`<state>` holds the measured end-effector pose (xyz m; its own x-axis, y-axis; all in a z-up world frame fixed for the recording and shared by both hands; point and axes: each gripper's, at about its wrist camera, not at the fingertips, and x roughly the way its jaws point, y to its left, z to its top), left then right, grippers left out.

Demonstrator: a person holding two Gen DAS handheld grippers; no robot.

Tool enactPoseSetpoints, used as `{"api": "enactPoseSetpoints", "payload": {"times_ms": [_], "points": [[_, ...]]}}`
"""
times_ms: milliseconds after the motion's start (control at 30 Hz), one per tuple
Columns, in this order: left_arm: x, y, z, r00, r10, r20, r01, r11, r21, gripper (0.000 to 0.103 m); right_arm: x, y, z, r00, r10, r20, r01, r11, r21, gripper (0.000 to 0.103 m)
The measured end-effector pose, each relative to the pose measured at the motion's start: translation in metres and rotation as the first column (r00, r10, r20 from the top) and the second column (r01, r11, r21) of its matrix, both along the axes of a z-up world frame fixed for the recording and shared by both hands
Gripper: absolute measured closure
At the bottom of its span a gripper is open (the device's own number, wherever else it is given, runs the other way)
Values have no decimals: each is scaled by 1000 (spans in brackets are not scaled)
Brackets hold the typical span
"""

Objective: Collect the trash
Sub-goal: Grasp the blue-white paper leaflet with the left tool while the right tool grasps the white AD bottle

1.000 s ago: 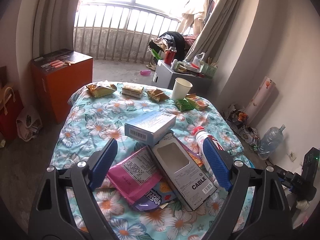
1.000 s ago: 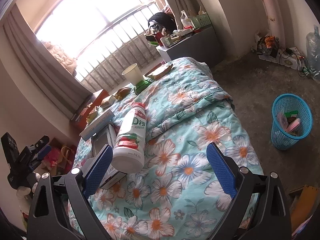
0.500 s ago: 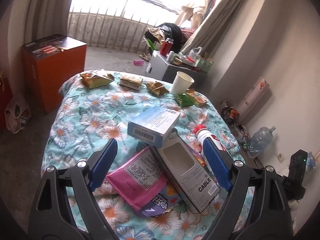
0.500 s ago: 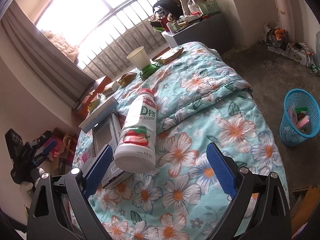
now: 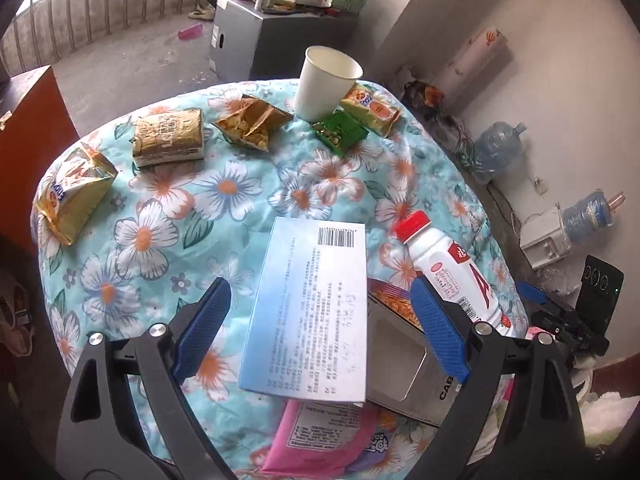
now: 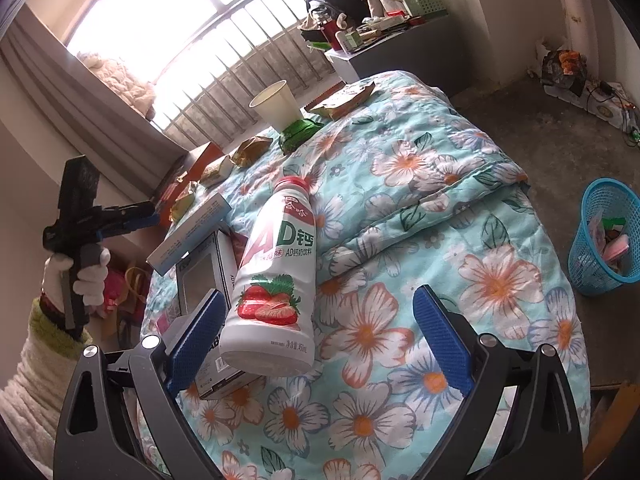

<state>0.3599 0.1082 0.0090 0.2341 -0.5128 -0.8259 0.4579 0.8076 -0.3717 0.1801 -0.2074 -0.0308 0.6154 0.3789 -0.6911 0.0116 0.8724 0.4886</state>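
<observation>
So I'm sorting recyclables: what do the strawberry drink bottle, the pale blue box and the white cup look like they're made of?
Strawberry drink bottle: looks like glossy white plastic, with a smooth sheen, a printed label and a red screw cap. Pale blue box: probably thin matte cardboard, with flat printed faces, crisp edges and a barcode. White cup: likely matte paper, thin-walled with a rolled rim, though thin plastic can't be ruled out.

Floral quilt (image 5: 168, 216) spreads across the middle, orange cabinet (image 5: 28, 120) out at nine o'clock, cluttered grey cabinet (image 5: 256, 44) up at twelve, two water jugs (image 5: 496, 152) on the floor at three, barred window (image 6: 224, 68) glowing at eleven.
</observation>
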Motion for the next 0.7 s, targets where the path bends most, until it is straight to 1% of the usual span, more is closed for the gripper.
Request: {"api": "enactPoseSetpoints", "payload": {"times_ms": [33, 100, 233, 333, 400, 567, 700], "points": [[7, -2, -4, 999, -26, -29, 26, 1000, 0, 16, 2, -1, -2, 1000, -3, -6, 3, 1000, 1, 11], [14, -5, -12, 997, -49, -57, 51, 998, 23, 16, 5, -2, -6, 1000, -8, -16, 8, 1000, 1, 11], [23, -11, -22, 995, -65, -82, 72, 994, 83, 16, 9, -5, -11, 1000, -13, -27, 13, 1000, 7, 11], [24, -15, -24, 990, -89, -110, 98, 992, 77, 16, 12, -5, -15, 999, -12, -34, 12, 1000, 13, 11], [23, -18, -26, 985, -113, -128, 121, 991, 57, 16, 14, -4, -16, 999, -10, -37, 11, 1000, 15, 11], [28, -22, -37, 985, -94, -143, 109, 989, 103, 16, 16, 0, -15, 999, 3, -33, -2, 1000, 20, 11], [31, -21, -42, 984, -77, -161, 91, 993, 79, 16, 23, 6, -11, 999, 26, -25, -26, 999, 24, 11]]}}
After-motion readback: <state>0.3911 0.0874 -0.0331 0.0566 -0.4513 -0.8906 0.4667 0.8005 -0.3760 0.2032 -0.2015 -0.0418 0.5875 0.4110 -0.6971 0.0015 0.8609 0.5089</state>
